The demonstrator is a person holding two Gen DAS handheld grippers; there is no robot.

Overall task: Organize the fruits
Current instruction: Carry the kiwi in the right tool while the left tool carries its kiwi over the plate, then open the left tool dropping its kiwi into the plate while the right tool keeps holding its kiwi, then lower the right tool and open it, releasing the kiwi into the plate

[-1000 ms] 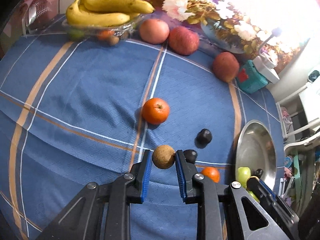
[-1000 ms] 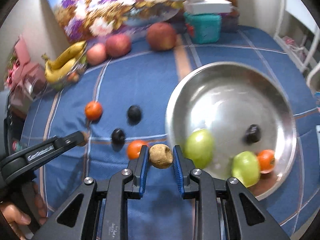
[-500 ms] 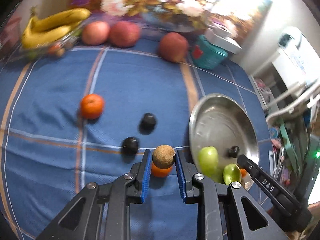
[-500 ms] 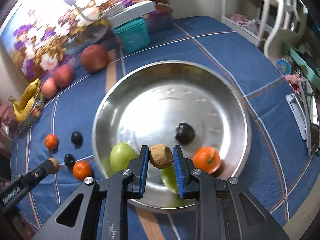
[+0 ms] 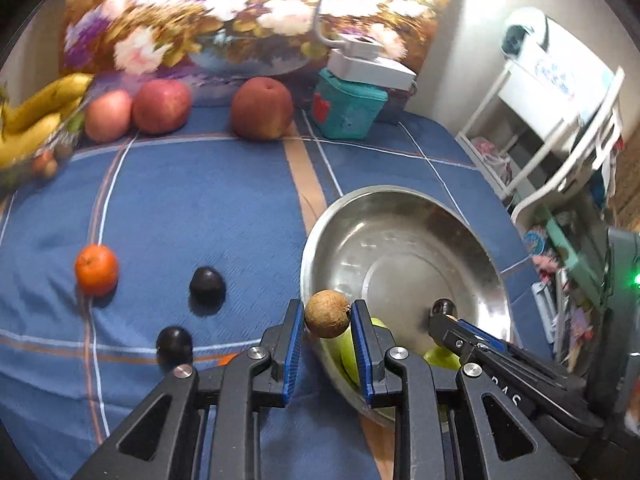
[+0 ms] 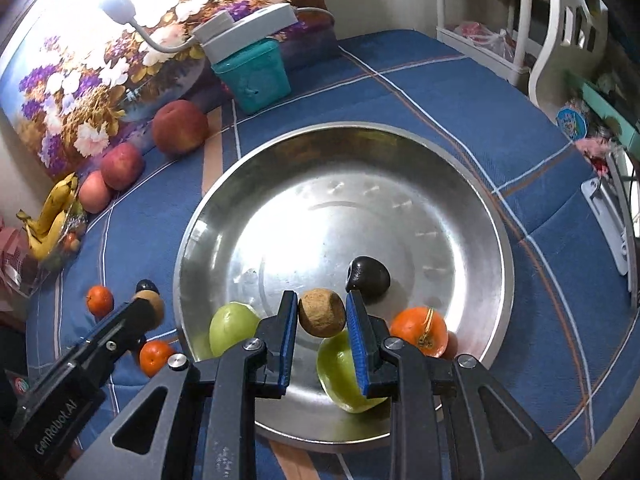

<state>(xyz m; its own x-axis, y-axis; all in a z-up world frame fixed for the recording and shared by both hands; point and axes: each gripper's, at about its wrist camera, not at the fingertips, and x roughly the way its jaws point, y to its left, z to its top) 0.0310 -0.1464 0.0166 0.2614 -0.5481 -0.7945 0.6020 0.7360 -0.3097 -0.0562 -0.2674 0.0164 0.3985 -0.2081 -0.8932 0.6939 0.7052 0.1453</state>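
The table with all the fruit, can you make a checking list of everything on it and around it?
Surface: blue tablecloth with orange and white stripes.
Job's things: metal bowl holds two green fruits, an orange fruit and a dark fruit. Still on the cloth: two small oranges, two dark fruits.
Clutter: apples, bananas, teal box, white lamp, flower painting.
Grippers: left gripper and right gripper each shut on a brown fruit.
Cables: grey cord behind the lamp.
Surroundings: white rack, wall.
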